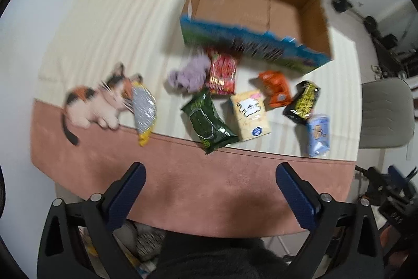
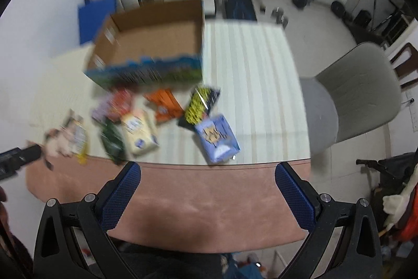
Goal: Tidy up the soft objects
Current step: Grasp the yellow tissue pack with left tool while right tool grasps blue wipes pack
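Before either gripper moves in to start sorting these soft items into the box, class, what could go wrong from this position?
1. The dark green packet and the silver-and-yellow packet lie over the cloth's seam near the table edge; a clumsy nudge might push them off.
2. The packets sit crowded, so the open left gripper could pinch two at once.
3. The purple plush lies close against the cardboard box, leaving little finger room.

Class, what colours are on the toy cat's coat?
The toy cat is white with orange and black patches, clearest in the left wrist view.
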A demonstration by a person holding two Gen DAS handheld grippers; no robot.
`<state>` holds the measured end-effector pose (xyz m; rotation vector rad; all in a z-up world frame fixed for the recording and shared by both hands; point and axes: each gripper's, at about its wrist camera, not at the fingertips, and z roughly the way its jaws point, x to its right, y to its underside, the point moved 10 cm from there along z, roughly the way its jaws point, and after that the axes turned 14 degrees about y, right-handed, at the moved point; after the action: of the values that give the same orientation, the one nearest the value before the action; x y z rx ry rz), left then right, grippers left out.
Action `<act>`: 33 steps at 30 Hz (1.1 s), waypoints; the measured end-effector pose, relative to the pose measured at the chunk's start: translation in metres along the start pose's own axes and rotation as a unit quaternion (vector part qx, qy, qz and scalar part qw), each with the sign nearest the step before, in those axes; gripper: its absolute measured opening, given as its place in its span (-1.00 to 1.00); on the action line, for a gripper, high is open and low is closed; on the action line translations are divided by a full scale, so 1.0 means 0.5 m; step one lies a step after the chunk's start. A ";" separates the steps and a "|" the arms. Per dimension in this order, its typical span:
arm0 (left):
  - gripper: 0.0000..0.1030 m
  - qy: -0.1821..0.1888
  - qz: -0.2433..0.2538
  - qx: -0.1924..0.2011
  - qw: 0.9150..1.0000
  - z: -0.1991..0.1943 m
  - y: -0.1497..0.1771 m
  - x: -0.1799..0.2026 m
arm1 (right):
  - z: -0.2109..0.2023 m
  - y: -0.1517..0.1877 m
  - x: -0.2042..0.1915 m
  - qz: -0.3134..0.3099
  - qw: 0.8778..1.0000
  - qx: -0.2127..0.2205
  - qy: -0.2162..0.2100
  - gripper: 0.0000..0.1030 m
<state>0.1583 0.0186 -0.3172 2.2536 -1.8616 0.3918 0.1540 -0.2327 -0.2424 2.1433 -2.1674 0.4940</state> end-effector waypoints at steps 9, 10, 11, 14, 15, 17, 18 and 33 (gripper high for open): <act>0.70 0.037 -0.043 -0.121 0.991 0.298 -0.051 0.057 | 0.291 -0.031 -0.048 -0.024 0.996 -0.088 -0.005 1.00; 0.70 0.037 -0.045 -0.131 0.990 0.322 -0.054 0.059 | 0.310 -0.034 -0.056 -0.029 0.995 -0.094 -0.004 1.00; 0.70 0.035 -0.046 -0.140 0.988 0.341 -0.053 0.059 | 0.332 -0.035 -0.062 -0.038 0.994 -0.101 -0.003 1.00; 0.70 0.017 -0.049 -0.157 0.986 0.396 -0.054 0.054 | 0.372 -0.027 -0.075 -0.059 0.991 -0.121 0.001 1.00; 0.68 0.012 -0.048 -0.158 0.986 0.410 -0.055 0.051 | 0.385 -0.023 -0.081 -0.067 0.990 -0.126 0.001 1.00; 0.42 0.006 -0.049 -0.162 0.986 0.434 -0.053 0.046 | 0.406 -0.014 -0.091 -0.081 0.987 -0.135 -0.001 1.00; 0.26 0.008 -0.051 -0.163 0.985 0.443 -0.051 0.046 | 0.419 -0.010 -0.095 -0.088 0.986 -0.138 0.001 1.00; 0.17 -0.032 0.013 -0.092 0.995 0.404 0.061 0.078 | 0.428 0.054 -0.093 -0.041 0.985 -0.159 -0.053 -0.07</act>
<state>0.1517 -0.0867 -0.4964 2.1463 -1.8742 0.1447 0.1684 -0.2444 -0.4623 2.1115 -2.0308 0.0233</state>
